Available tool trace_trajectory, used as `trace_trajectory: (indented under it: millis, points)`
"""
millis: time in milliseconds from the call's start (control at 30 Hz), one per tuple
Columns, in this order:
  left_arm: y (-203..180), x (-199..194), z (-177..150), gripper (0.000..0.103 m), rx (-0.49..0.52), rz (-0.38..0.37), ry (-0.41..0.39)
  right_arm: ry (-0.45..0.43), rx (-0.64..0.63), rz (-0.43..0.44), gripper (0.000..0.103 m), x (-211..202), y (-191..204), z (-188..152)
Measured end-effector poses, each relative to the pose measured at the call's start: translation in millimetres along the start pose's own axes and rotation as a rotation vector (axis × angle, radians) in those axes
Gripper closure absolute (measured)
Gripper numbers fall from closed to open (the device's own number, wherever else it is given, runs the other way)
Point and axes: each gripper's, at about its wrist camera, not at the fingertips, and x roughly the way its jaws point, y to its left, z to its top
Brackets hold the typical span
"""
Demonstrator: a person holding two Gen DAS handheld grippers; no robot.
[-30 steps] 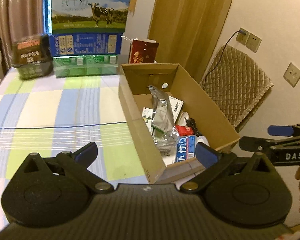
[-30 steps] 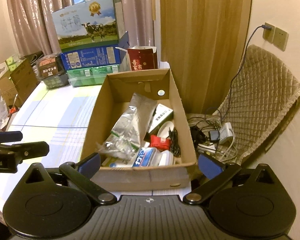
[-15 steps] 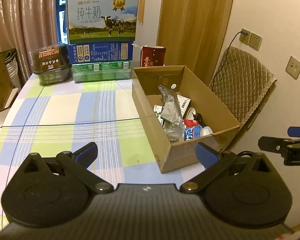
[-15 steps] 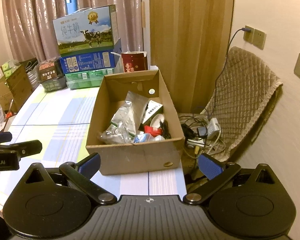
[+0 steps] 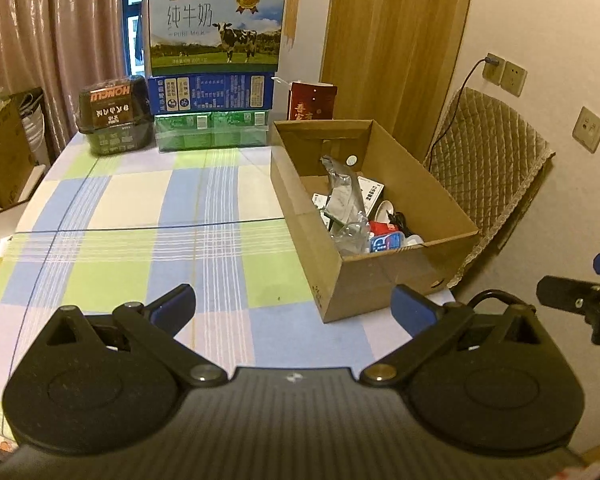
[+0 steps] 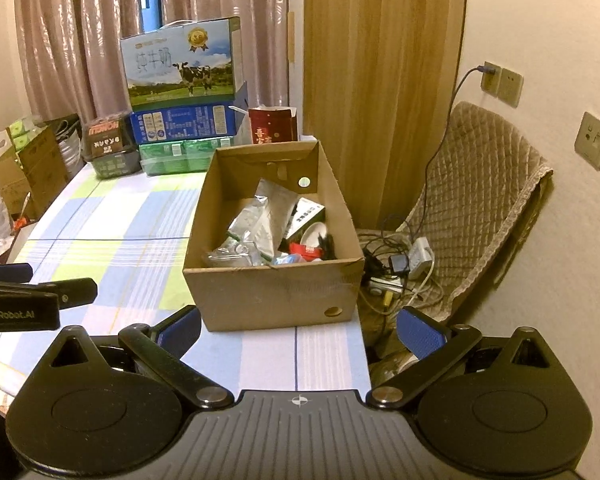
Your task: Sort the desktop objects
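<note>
A: Left wrist view: my left gripper [image 5: 292, 306] hangs spread and empty over the table [image 5: 140, 208]; rightward, the box [image 5: 380, 280] holds the sorted things.

B: My right gripper [image 6: 298, 330] gapes empty too. Risk: the box sits at the table edge; a nudge could tip it off.

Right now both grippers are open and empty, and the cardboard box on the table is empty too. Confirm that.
Not quite. The cardboard box holds a pile of items, including a silver foil bag, as the right wrist view shows. The left gripper and right gripper are open and empty.
</note>
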Motion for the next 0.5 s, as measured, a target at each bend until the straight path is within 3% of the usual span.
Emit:
trace_trajectory:
  millis: [500]
  points:
    - [-2.6, 0.5, 1.1, 0.001, 0.014, 0.013, -0.016, 0.006, 0.002, 0.008, 0.002, 5.6, 1.9, 0.3]
